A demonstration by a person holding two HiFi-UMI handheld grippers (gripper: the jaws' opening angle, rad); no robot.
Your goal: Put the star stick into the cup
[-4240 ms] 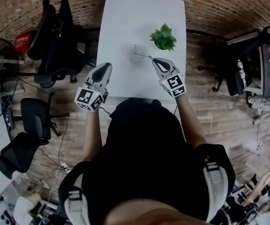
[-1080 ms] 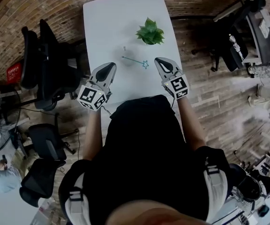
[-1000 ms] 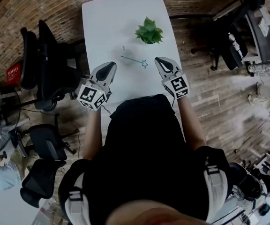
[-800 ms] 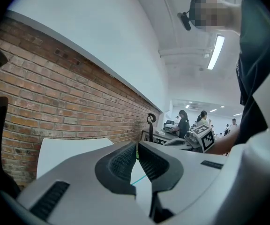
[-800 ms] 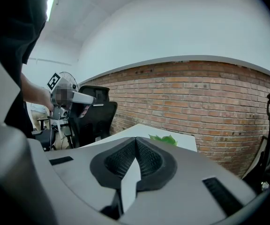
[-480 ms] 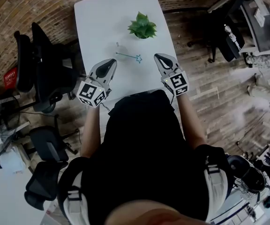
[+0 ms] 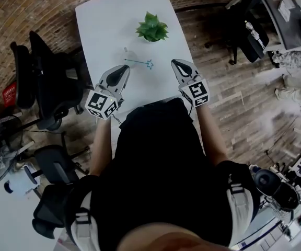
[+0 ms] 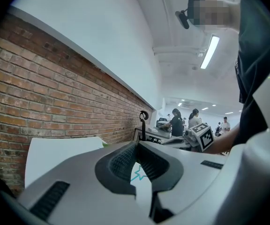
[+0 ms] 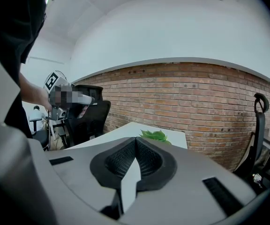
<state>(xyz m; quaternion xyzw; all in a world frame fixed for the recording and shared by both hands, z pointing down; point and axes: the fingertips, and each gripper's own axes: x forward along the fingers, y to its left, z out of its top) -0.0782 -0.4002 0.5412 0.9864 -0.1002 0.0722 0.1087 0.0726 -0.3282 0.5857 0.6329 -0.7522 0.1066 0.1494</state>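
The star stick is thin and teal, with its star end pointing right; the star also shows between my left jaws. Its plain end reaches a pale, faint cup on the white table. Whether the stick rests inside the cup is too faint to tell. My left gripper hovers near the table's front edge, shut and empty. To the right of the star, my right gripper is also shut and empty.
A small green plant stands behind the stick. Black office chairs crowd the table's left side. A wooden floor and more furniture lie to the right. A brick wall runs behind the table.
About four seconds ago my right gripper held the stick at the cup; it has let go and drawn back. Over the last second both grippers stay put while the head view drifts.
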